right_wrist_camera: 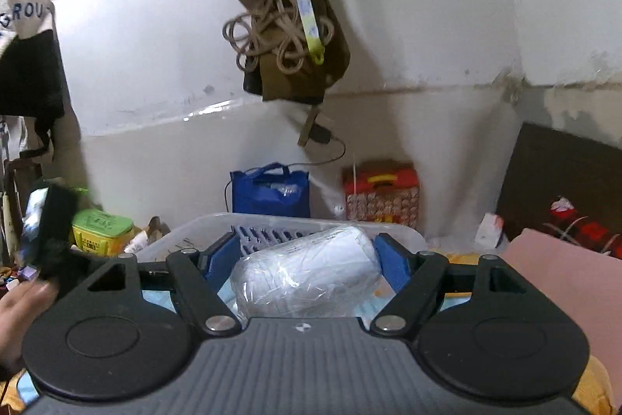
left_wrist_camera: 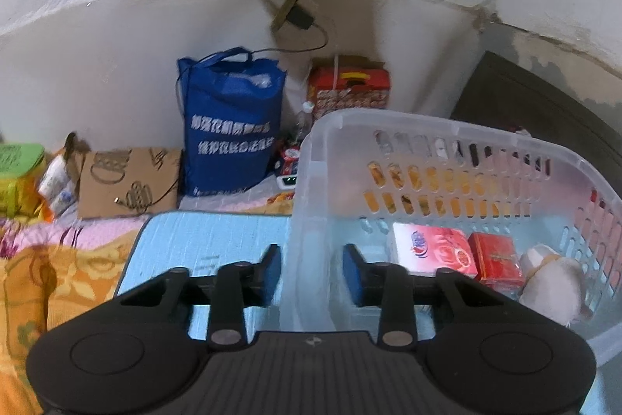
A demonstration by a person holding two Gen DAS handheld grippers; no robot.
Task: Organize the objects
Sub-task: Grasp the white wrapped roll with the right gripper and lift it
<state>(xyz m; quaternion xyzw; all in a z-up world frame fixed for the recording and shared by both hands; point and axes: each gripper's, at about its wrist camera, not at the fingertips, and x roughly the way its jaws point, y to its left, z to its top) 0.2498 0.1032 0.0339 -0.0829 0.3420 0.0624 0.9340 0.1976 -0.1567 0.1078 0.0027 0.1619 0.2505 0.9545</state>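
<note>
"GROU" on hanging white cloth (right_wrist_camera: 23,10)

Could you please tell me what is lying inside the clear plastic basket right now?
Inside the basket lie a red-and-white pack, a red box and a pale plush toy. The left gripper covers the near floor.

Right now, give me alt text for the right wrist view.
The right gripper holds a plastic-wrapped white roll between its blue pads, in front of a clear basket. Behind stand a blue bag and a red box against a white wall.
</note>
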